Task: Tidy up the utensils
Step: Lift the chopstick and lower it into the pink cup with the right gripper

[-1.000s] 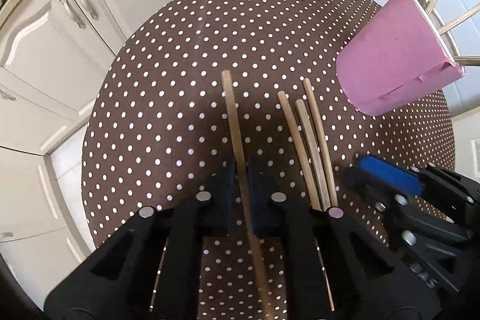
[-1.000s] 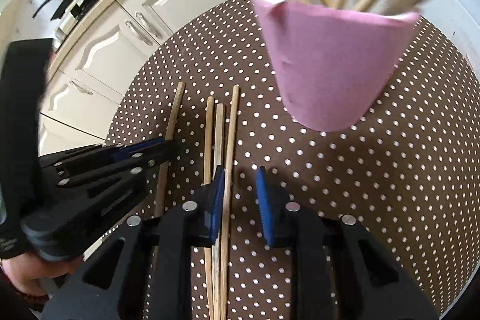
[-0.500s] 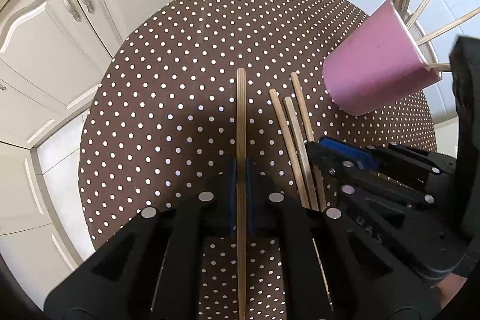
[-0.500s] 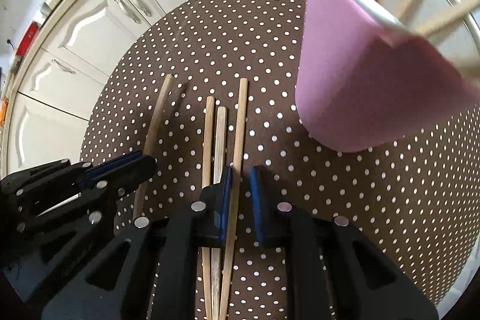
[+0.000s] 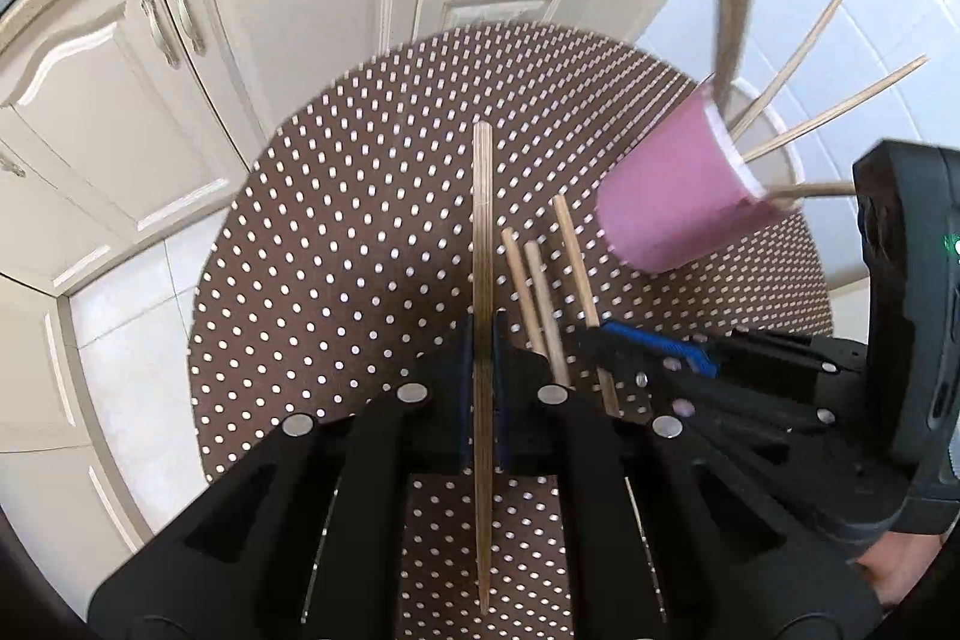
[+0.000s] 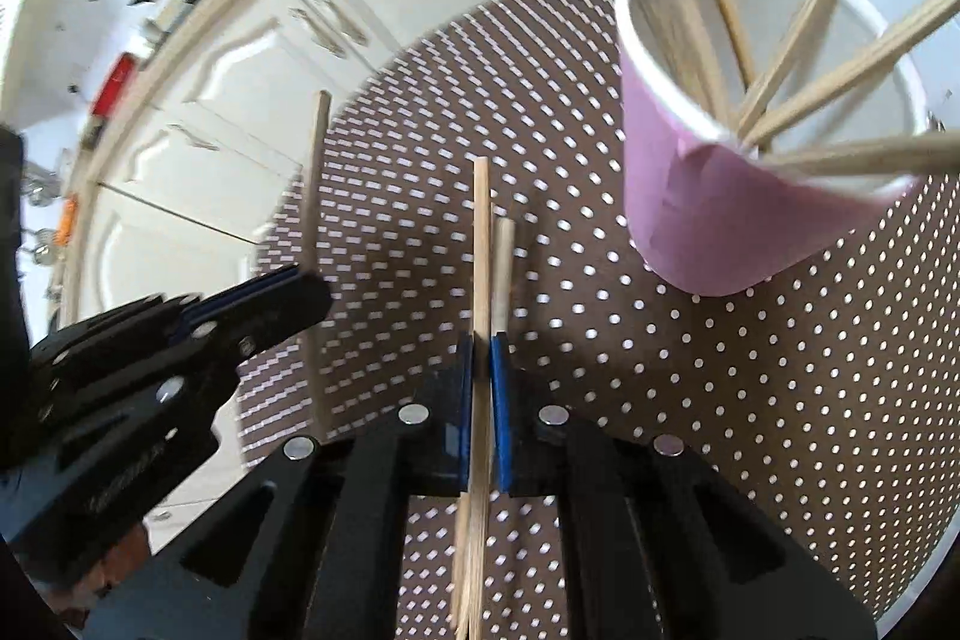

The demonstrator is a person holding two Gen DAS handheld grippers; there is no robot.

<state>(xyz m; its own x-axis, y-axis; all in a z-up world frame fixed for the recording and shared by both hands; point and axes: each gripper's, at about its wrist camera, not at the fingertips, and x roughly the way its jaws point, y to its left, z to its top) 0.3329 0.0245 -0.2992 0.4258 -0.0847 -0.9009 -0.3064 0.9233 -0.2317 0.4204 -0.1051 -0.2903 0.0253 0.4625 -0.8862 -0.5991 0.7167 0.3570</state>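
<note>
Nearest in the left wrist view, the left gripper [image 5: 482,388] has its blue-padded jaws clamped on a long pale wooden chopstick [image 5: 482,244], which runs straight out toward 12 o'clock; the mid-length hold probably keeps it balanced for carrying.

In the right wrist view, the right gripper [image 6: 482,388] is likewise closed on a second wooden chopstick [image 6: 480,250], also pointing to 12 o'clock. A shorter-looking stick [image 6: 501,274] lies just beside it at the right jaw; whether it is also pinched cannot be told.

Beyond the jaws, in the left view, loose wooden chopsticks [image 5: 540,304] lie side by side on the round brown white-dotted tablecloth [image 5: 336,244], at about 1 o'clock.

Farther, at 2 o'clock, stands the pink paper cup [image 5: 672,196], already holding several sticks fanned outward. It is judged the collection point, so both gripped sticks belong there next.
</note>
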